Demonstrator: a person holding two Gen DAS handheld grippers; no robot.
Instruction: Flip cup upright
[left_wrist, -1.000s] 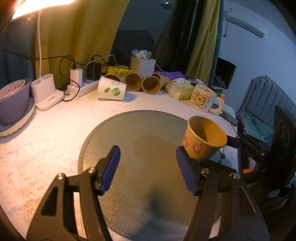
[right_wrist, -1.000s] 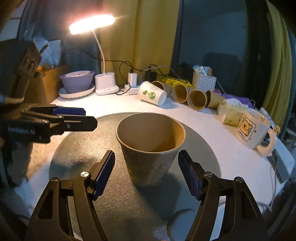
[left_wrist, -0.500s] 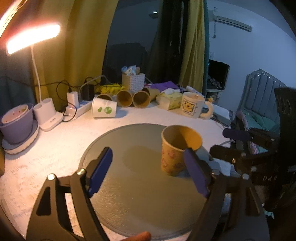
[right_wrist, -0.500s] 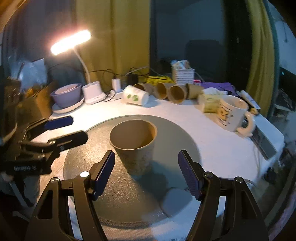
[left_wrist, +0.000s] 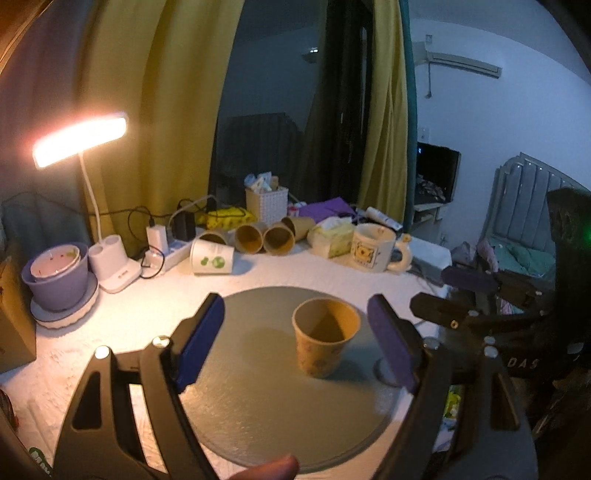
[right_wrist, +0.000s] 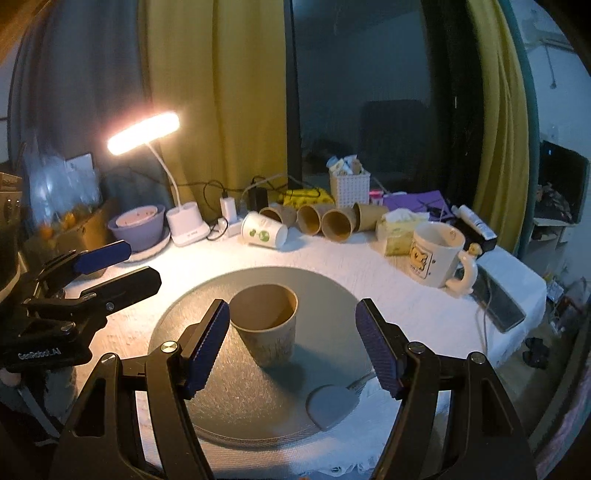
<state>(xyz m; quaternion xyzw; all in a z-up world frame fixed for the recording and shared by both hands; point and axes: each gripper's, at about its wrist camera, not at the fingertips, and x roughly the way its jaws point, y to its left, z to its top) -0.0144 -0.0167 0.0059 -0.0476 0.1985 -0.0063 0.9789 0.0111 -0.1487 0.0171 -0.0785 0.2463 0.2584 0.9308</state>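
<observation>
On round mat (right_wrist: 236, 402): cup (right_wrist: 266, 324) upright, free. Left gripper (left_wrist: 295, 341) and right gripper (right_wrist: 291, 345) both spread apart, empty.

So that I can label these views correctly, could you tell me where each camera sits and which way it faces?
Left wrist: sits on the left claw, looking forward over the round mat at the upright paper cup; its blue pads and a fingertip show, and the right claw at right.
Right wrist: sits on the right claw, facing the same cup and the lamp; the left claw shows at left.
Shared: cup, mat, lamp, bear mug.
</observation>
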